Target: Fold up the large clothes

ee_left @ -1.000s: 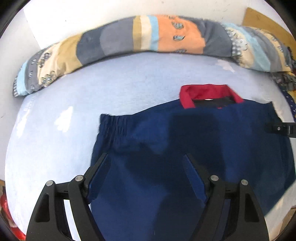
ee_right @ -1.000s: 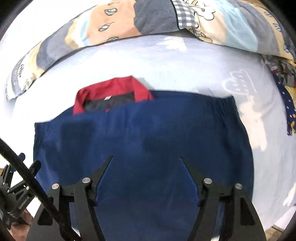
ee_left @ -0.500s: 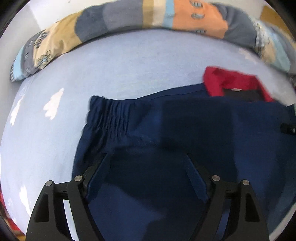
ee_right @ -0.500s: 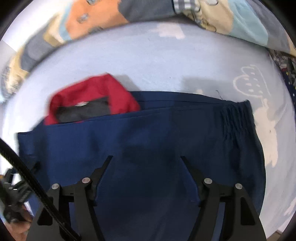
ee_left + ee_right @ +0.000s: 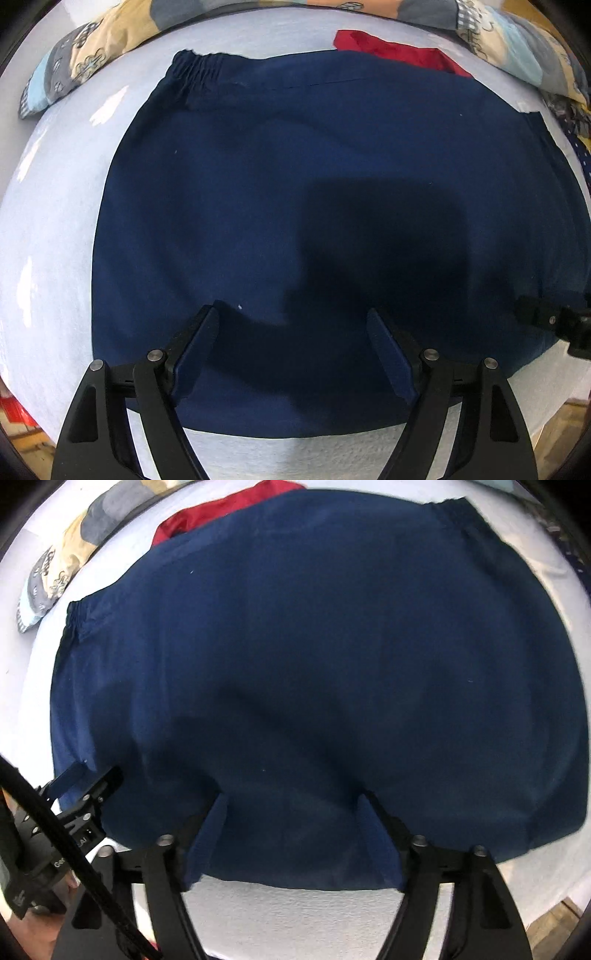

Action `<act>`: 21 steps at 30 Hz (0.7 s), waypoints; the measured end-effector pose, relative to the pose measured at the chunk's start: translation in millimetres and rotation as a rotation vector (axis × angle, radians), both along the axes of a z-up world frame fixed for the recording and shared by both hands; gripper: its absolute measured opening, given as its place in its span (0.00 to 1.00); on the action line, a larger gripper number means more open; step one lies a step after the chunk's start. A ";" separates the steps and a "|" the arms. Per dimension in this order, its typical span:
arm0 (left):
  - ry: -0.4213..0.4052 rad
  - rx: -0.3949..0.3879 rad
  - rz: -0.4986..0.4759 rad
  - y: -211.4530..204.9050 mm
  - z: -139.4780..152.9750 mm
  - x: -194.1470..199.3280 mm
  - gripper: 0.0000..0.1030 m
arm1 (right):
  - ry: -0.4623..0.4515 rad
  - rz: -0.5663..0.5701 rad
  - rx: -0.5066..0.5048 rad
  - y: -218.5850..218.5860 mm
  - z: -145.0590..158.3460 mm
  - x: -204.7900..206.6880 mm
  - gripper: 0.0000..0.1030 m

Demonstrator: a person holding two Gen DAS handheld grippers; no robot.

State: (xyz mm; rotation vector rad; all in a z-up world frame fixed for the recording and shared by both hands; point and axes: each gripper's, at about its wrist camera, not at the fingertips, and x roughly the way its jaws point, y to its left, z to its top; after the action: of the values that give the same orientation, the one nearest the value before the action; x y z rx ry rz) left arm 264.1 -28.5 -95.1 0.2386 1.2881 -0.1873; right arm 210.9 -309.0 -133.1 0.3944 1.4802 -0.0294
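The navy jacket (image 5: pixel 295 206) lies spread flat on the pale blue bedsheet (image 5: pixel 51 229), its red collar (image 5: pixel 399 51) at 1 o'clock, presumably smoothed for folding. The left gripper (image 5: pixel 293 354) and right gripper (image 5: pixel 291 834) hover over its near hem with jaws spread wide and empty. A patchwork quilt (image 5: pixel 92 48) lies beyond at 11 o'clock.

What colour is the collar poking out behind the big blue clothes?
Red. The collar shows best in the left wrist view, peeking over the navy garment's far edge.

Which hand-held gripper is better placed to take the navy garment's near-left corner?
Left. The left hand-held gripper sits open at the navy garment's left edge; the right hand-held gripper hovers open over the near hem's middle.
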 end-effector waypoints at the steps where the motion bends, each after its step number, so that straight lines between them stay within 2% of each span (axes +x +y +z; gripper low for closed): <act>1: 0.005 0.010 -0.010 -0.8 3.5 1.3 0.79 | 0.017 0.008 0.021 -3.2 3.9 1.8 0.77; 2: -0.005 0.009 -0.015 -0.8 10.6 2.1 0.79 | 0.008 0.004 0.061 -9.2 11.7 1.4 0.73; 3: -0.034 -0.004 -0.012 0.4 21.2 1.9 0.79 | -0.039 -0.014 0.119 -21.4 27.6 -2.4 0.72; 6: -0.076 -0.033 -0.002 1.2 43.9 1.5 0.79 | -0.095 -0.078 0.130 -58.8 56.2 -20.4 0.72; 9: -0.106 -0.037 -0.017 -5.3 54.9 -3.3 0.79 | -0.113 -0.233 0.162 -122.1 68.9 -56.0 0.72; 11: -0.109 -0.037 -0.036 -14.2 54.4 -11.2 0.79 | -0.117 -0.336 0.168 -163.5 68.0 -83.5 0.72; 15: -0.103 -0.022 -0.090 -36.7 48.2 -19.6 0.79 | -0.127 -0.459 0.196 -230.1 59.4 -129.9 0.72; 18: -0.098 -0.012 -0.110 -45.5 39.4 -16.6 0.79 | -0.129 -0.460 0.252 -261.1 45.3 -130.5 0.72; 21: -0.099 0.001 -0.105 -58.4 27.8 -13.1 0.79 | -0.129 -0.444 0.382 -275.5 19.7 -119.5 0.72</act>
State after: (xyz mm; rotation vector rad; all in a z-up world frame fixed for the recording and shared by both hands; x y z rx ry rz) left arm 251.0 -86.9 -67.3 0.3129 1.1786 -0.2611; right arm 91.4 -584.4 -113.4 1.0126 1.2447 -0.0733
